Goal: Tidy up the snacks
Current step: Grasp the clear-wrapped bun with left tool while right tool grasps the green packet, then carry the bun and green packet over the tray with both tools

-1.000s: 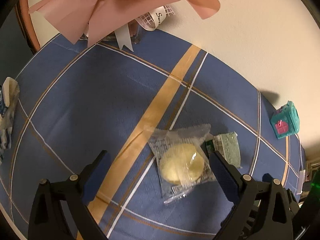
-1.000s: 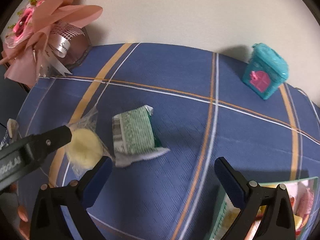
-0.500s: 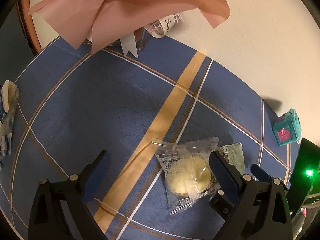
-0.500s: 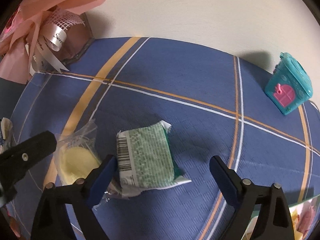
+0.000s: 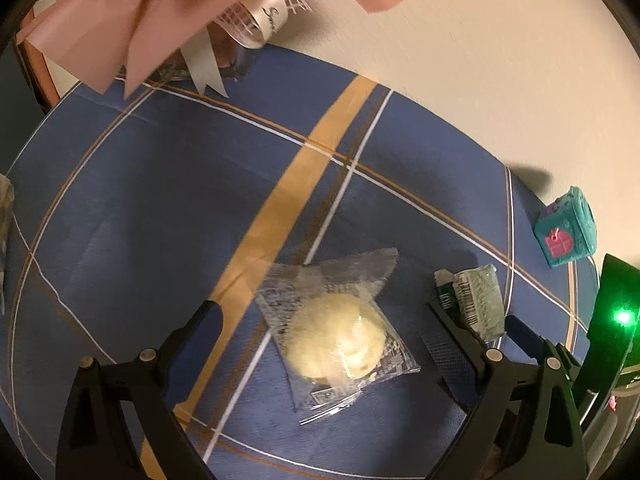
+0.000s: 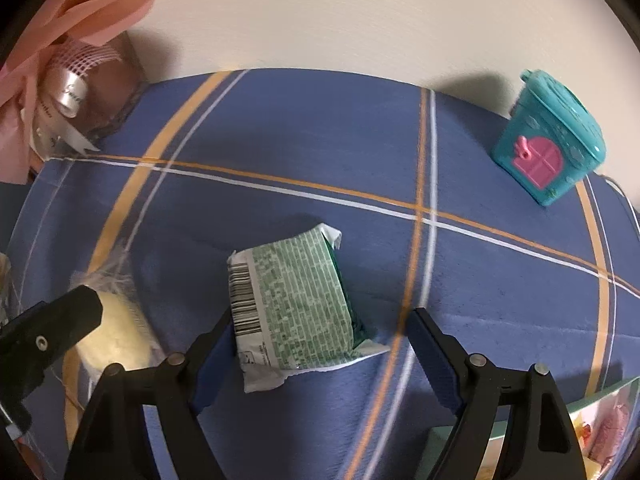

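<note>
Right gripper is closing; green pack sits between the jaws on the cloth, right pad not touching yet. Left gripper is spread around the clear pack. Both packs look light, crinkly and slippery; cake likely soft, so grip mid-body. Count: two snacks, one teal box.

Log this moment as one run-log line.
left gripper: open over clear-wrapped yellow cake | right gripper: closing around green printed snack packet, left pad touching, not clamped
</note>
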`<state>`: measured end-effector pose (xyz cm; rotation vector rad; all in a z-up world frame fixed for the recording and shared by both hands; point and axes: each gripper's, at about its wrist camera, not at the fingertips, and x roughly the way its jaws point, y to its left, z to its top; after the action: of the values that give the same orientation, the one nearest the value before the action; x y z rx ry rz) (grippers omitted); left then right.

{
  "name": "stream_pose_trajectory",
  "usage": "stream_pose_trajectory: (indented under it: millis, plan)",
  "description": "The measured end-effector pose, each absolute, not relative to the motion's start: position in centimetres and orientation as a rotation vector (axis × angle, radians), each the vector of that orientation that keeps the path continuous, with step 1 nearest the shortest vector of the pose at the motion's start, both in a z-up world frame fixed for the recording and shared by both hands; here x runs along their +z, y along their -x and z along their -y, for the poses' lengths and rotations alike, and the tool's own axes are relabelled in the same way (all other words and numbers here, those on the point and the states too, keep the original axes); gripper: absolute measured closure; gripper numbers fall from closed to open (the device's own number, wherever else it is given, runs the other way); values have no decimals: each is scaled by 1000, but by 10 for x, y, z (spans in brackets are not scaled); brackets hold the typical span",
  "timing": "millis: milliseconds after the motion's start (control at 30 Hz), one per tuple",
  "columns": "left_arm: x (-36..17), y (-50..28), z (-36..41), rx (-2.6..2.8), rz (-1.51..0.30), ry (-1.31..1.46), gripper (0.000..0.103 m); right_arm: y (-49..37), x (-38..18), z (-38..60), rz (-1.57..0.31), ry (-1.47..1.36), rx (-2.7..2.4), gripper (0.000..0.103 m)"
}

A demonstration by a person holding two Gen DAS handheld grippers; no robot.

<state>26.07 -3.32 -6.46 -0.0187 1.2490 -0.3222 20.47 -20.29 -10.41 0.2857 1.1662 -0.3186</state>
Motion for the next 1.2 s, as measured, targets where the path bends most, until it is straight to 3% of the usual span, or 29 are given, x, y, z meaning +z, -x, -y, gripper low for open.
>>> stream_pose_trajectory:
  millis: [167,400,567,733,1200]
  plan:
    - [-74,-261,40,-321,-1264,13,7,-204,-106,208,-1170,-272,-319,28]
    - [-86,-262,43,-324,-1298,20,32,-203,-103,212,-1168,-270,-318,34]
    - [-86,-260,46,-324,-1297,14,43,-203,-104,212,-1169,-270,-317,37]
    - [-84,-258,42,-319,-1296,28,45,-201,-102,212,-1172,-275,-320,47]
    - [-79,-242,44,-318,-1322,60,47,-178,-79,215,-1153,-329,-299,50]
